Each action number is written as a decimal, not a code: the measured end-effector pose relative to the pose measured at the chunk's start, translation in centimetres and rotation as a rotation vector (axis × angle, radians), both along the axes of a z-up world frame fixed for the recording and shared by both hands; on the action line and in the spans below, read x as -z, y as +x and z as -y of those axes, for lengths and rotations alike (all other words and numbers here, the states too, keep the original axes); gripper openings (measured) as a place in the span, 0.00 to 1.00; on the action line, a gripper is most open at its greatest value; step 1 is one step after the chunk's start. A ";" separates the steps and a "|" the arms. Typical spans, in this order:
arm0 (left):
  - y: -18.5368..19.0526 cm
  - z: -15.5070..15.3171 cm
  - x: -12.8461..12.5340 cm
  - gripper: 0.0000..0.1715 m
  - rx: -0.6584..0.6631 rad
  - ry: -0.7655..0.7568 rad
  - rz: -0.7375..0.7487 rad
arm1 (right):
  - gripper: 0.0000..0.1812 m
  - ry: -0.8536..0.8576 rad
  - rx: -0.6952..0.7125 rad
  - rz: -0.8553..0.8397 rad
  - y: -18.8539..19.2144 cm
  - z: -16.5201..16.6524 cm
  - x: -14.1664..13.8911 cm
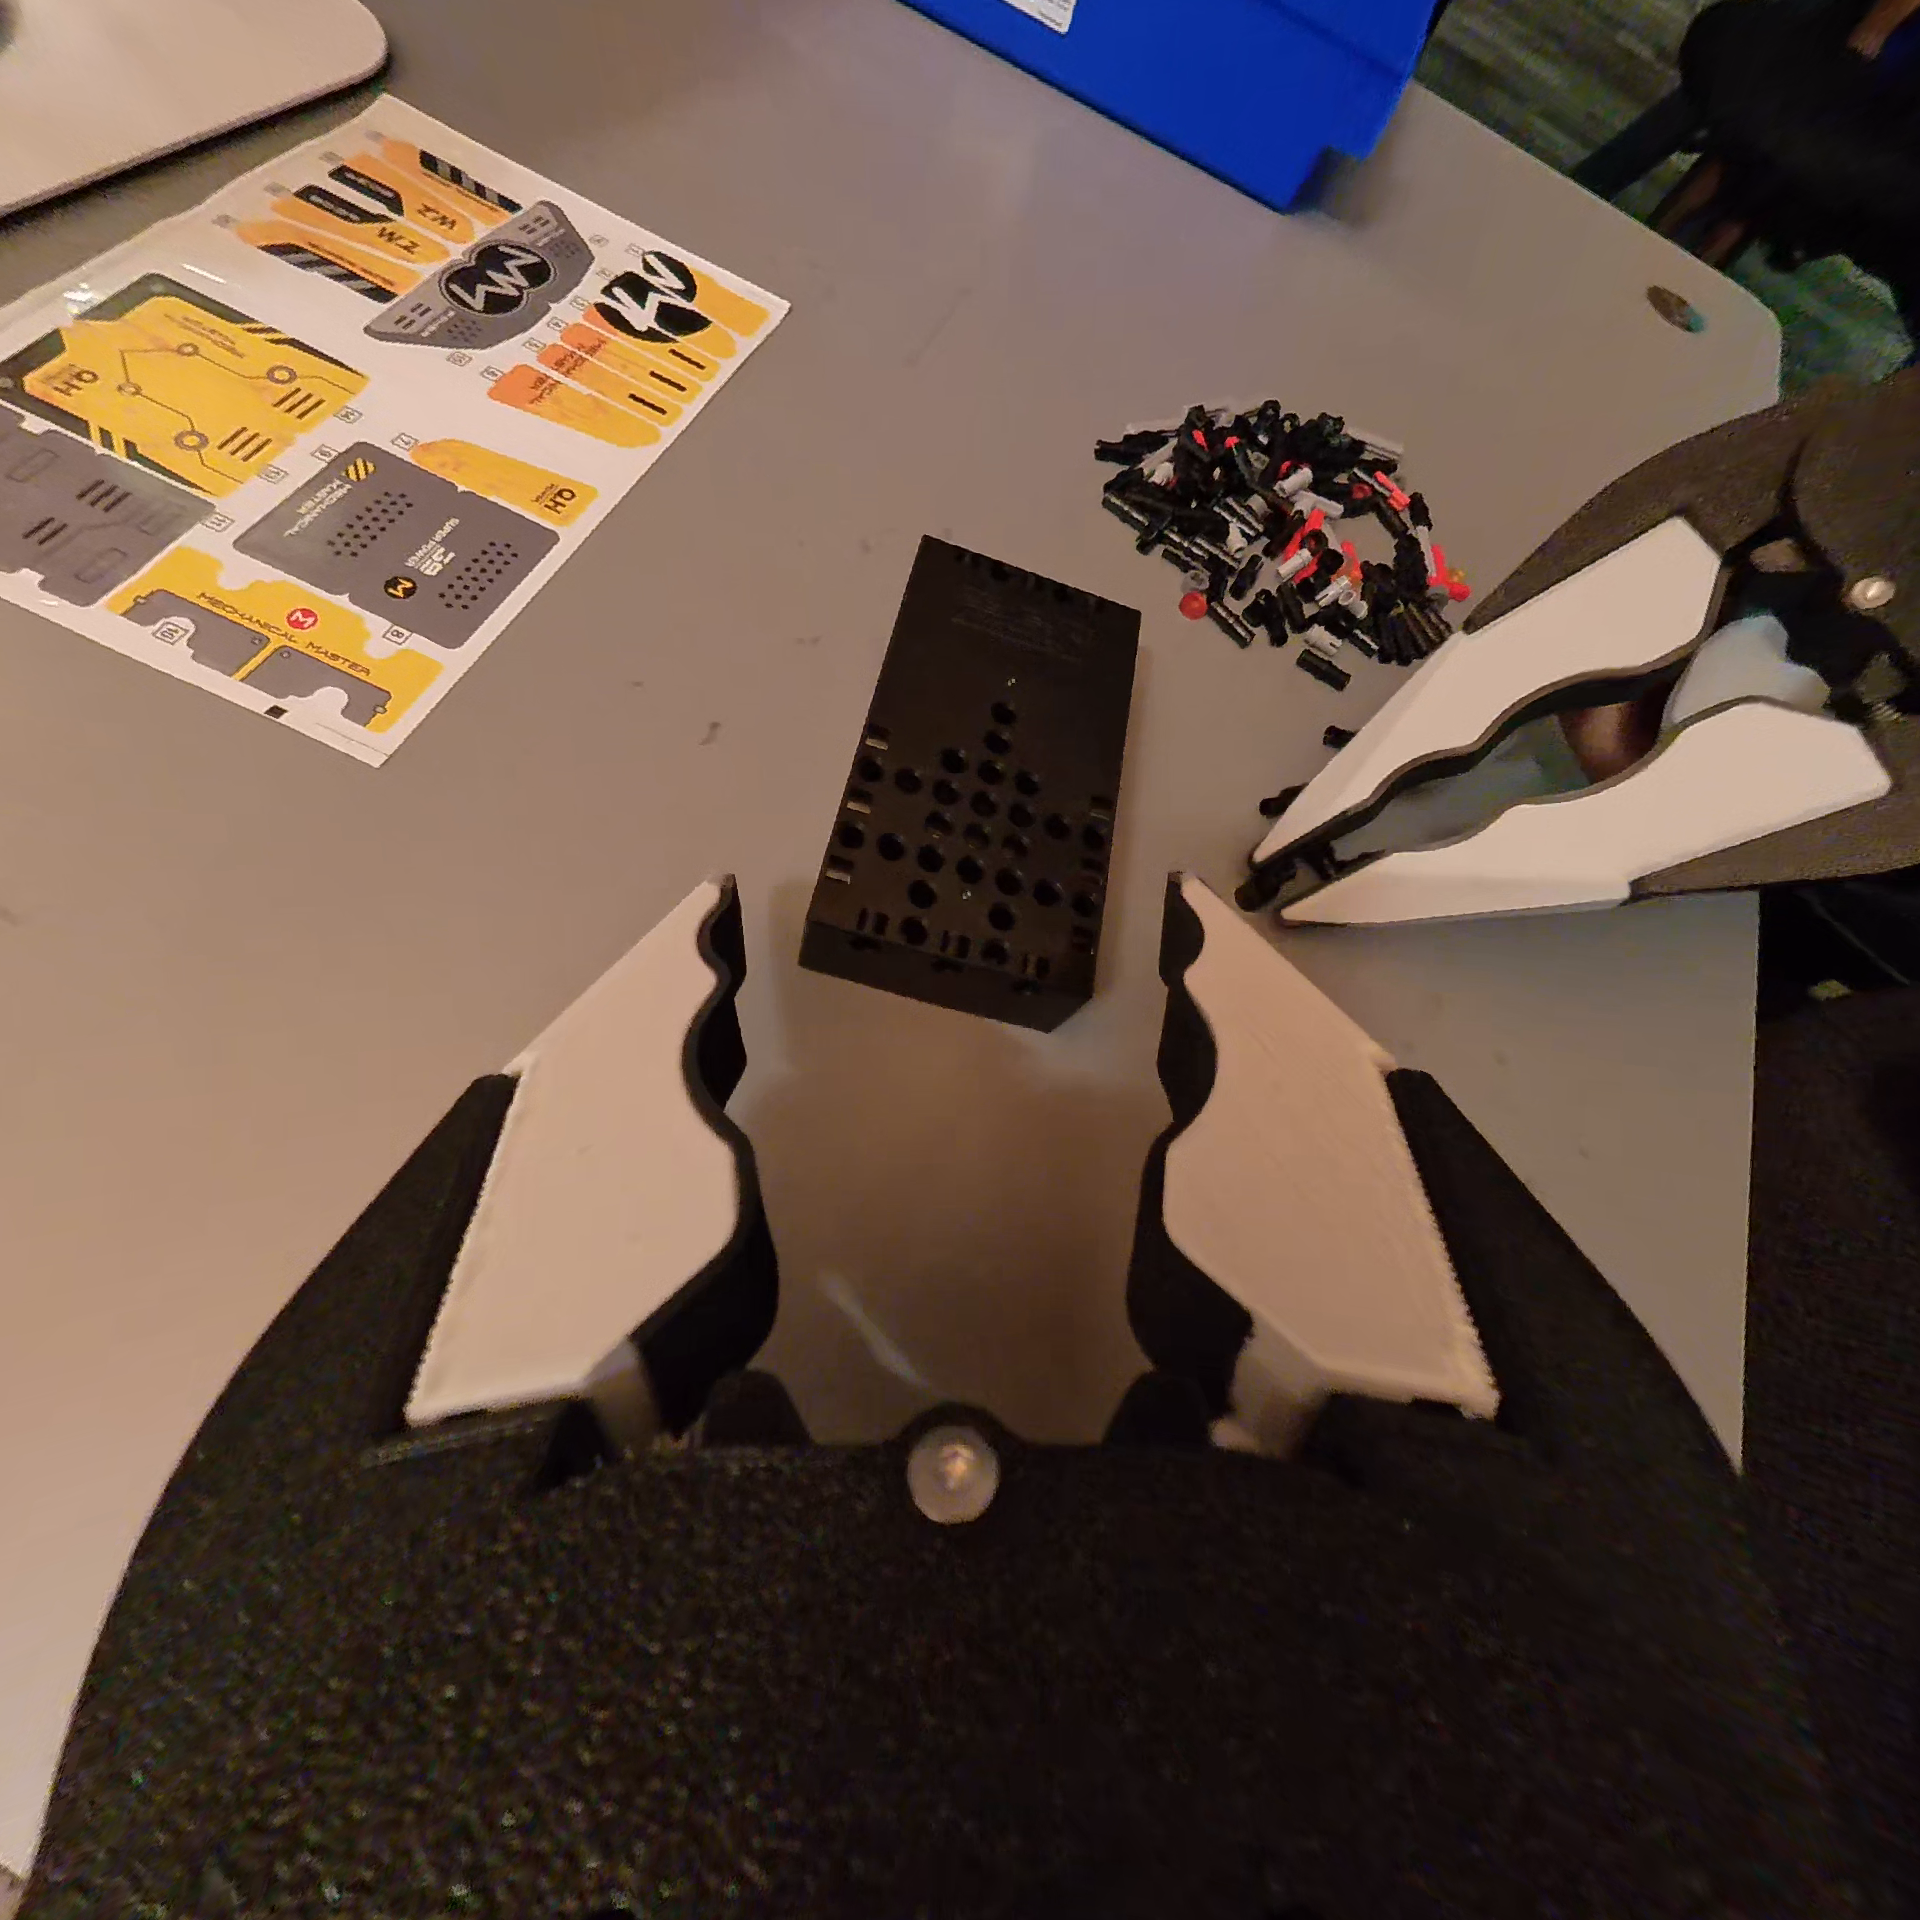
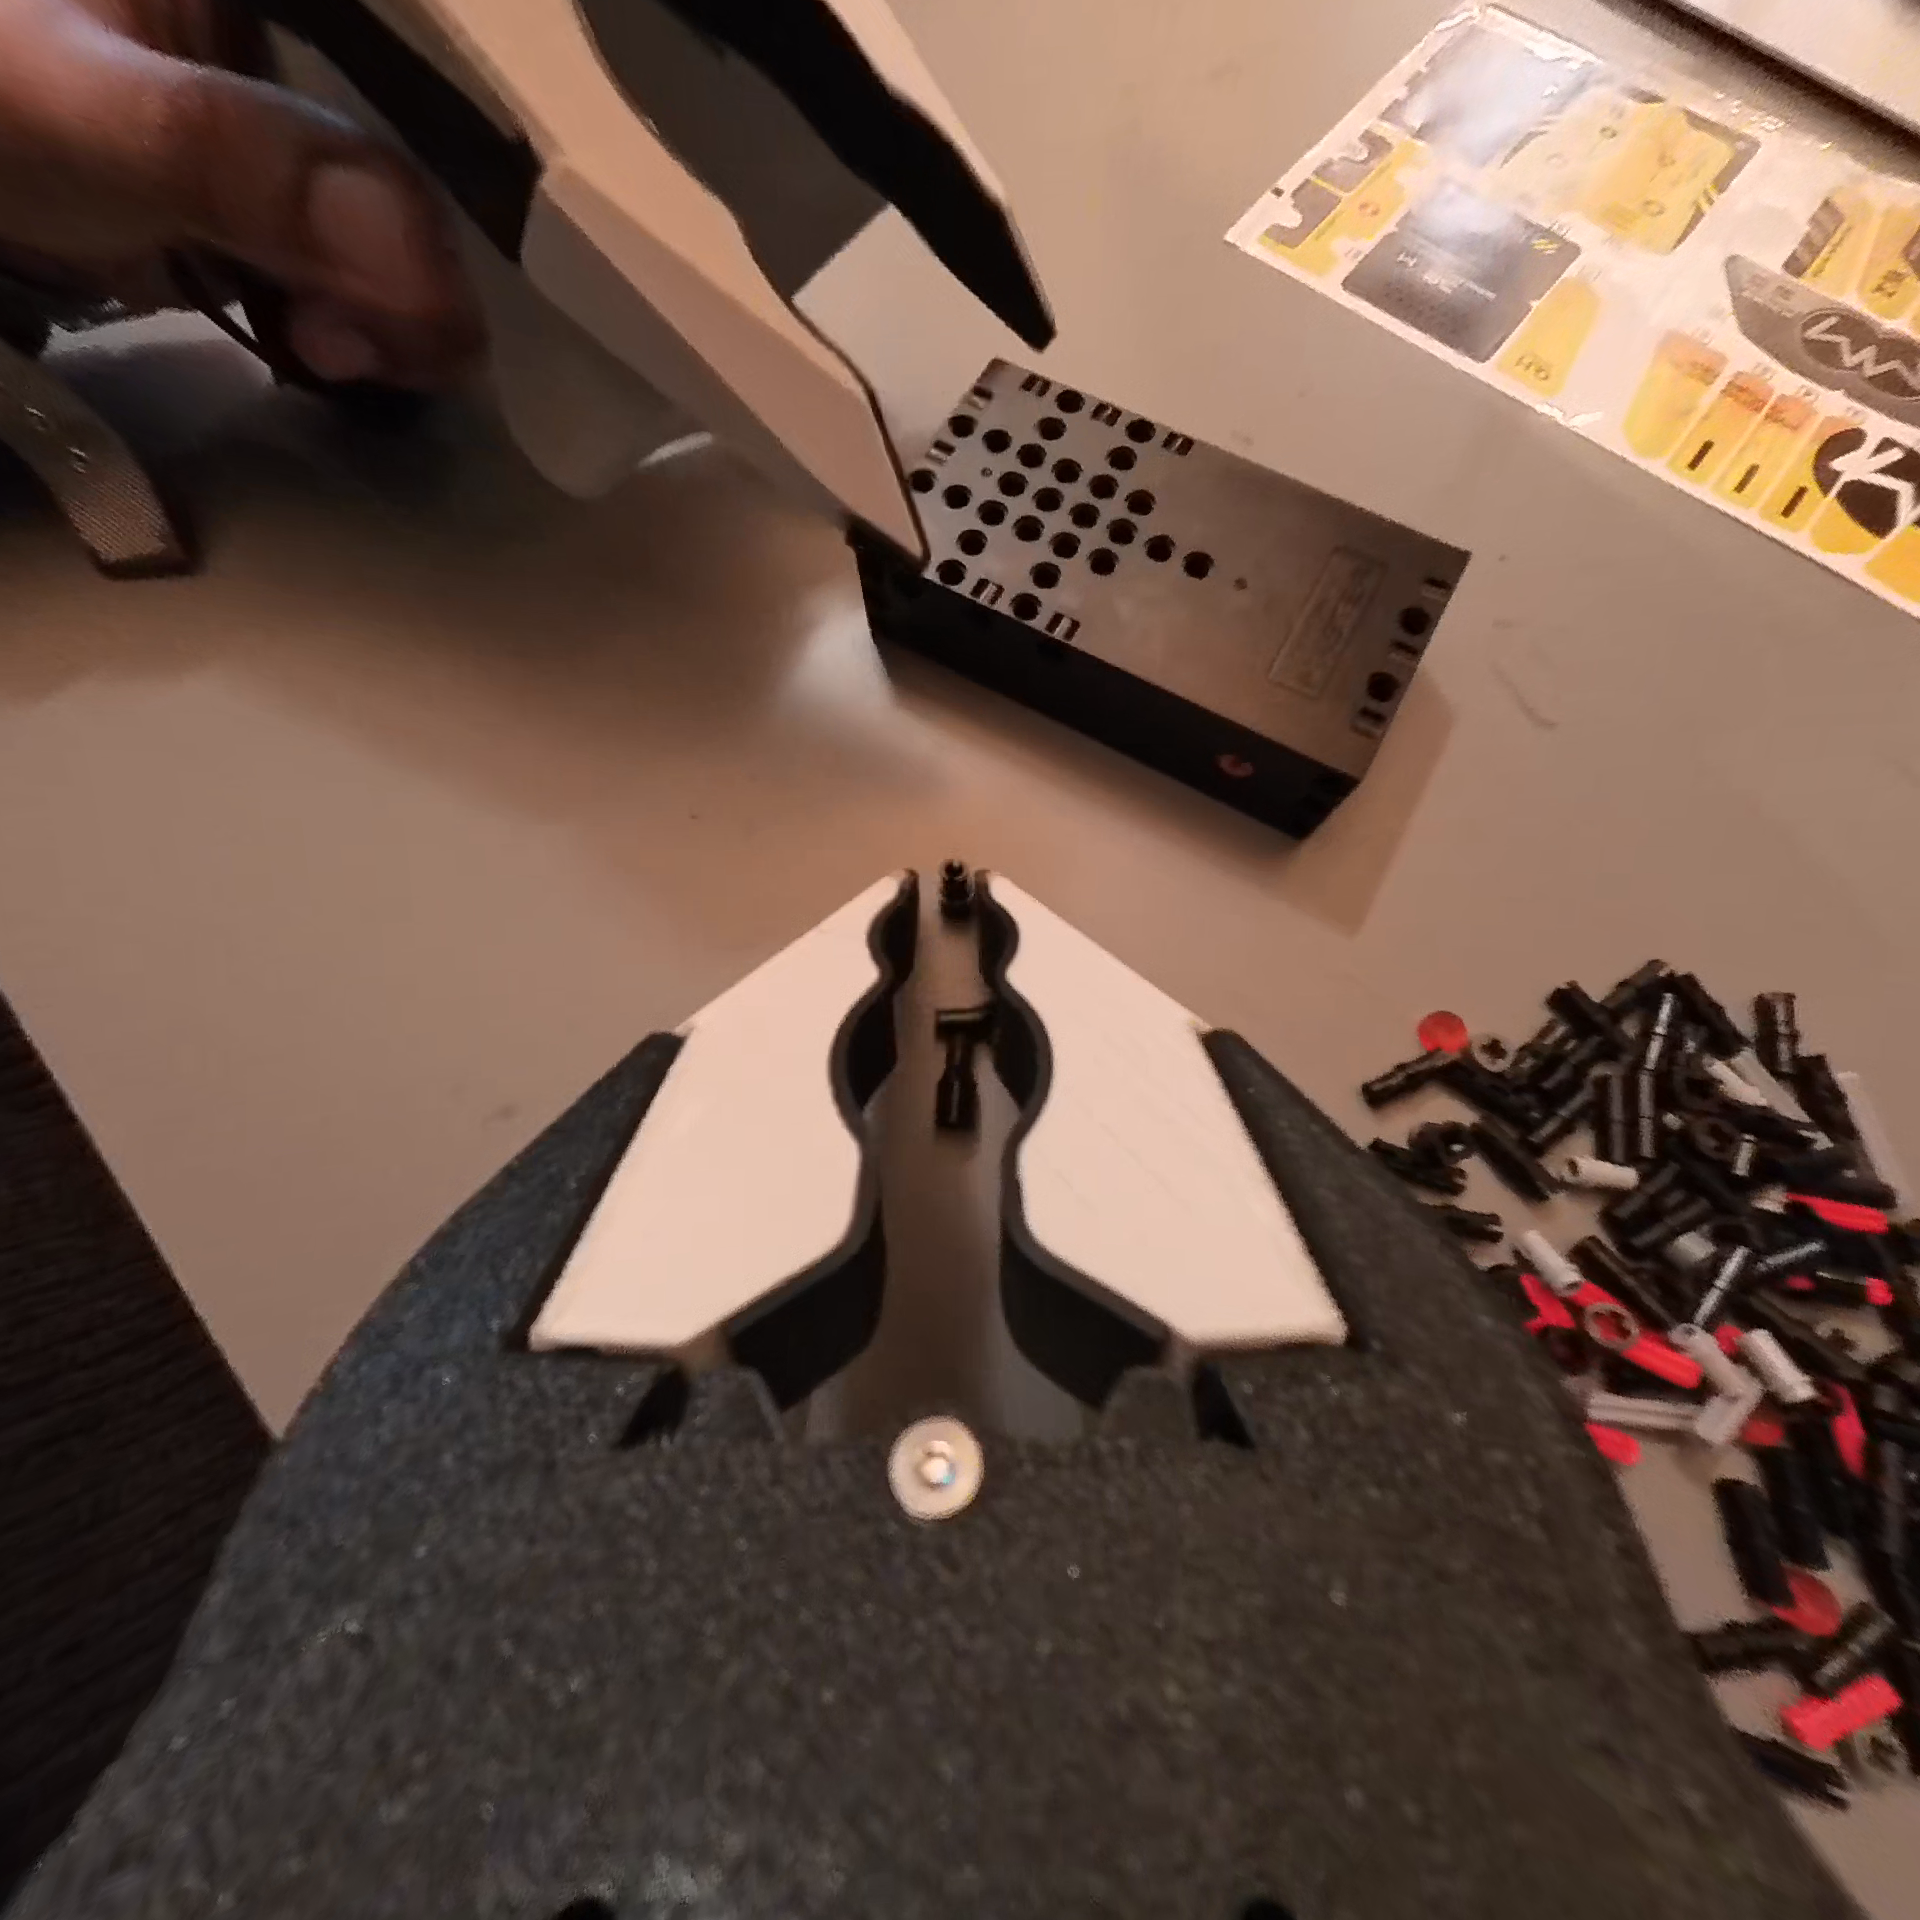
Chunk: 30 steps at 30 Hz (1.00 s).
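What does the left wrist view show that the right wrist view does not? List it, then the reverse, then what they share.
Left only: a blue bin, a white slab at the table's far corner, and the left gripper seen open.
Right only: a hand, a strap, and two loose pins under the right gripper.
Both: the black box, pin pile, sticker sheet, grey table.

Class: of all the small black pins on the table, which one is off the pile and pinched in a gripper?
The black pin at the right gripper fingertips; the others lie loose in the pile.
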State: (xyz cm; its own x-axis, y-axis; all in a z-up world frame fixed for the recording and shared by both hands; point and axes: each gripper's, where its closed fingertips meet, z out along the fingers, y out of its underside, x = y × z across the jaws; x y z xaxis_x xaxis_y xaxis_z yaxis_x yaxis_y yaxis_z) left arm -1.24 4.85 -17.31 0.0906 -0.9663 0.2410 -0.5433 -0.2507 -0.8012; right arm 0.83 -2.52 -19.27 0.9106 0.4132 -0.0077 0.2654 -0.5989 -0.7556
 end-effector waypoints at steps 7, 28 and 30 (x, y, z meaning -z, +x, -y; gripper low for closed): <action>0.0 0.6 0.5 0.47 0.024 -0.007 -0.030 | 0.09 0.023 0.046 -0.068 1.2 -0.1 -1.3; 0.0 8.6 0.7 0.47 0.194 0.000 -0.046 | 0.01 -0.038 0.050 0.185 2.4 -10.1 -1.3; -0.1 8.7 0.2 0.47 0.200 0.007 -0.016 | 0.03 -0.022 0.062 0.134 2.4 -10.0 -2.0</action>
State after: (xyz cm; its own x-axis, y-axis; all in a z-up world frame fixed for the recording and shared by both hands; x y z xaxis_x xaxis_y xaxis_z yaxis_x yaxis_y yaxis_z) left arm -1.33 -3.82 -17.51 -0.0997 -0.9671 0.2341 -0.5943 -0.1308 -0.7936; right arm 3.23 7.48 -17.28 0.9279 0.3572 0.1072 0.3249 -0.6332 -0.7025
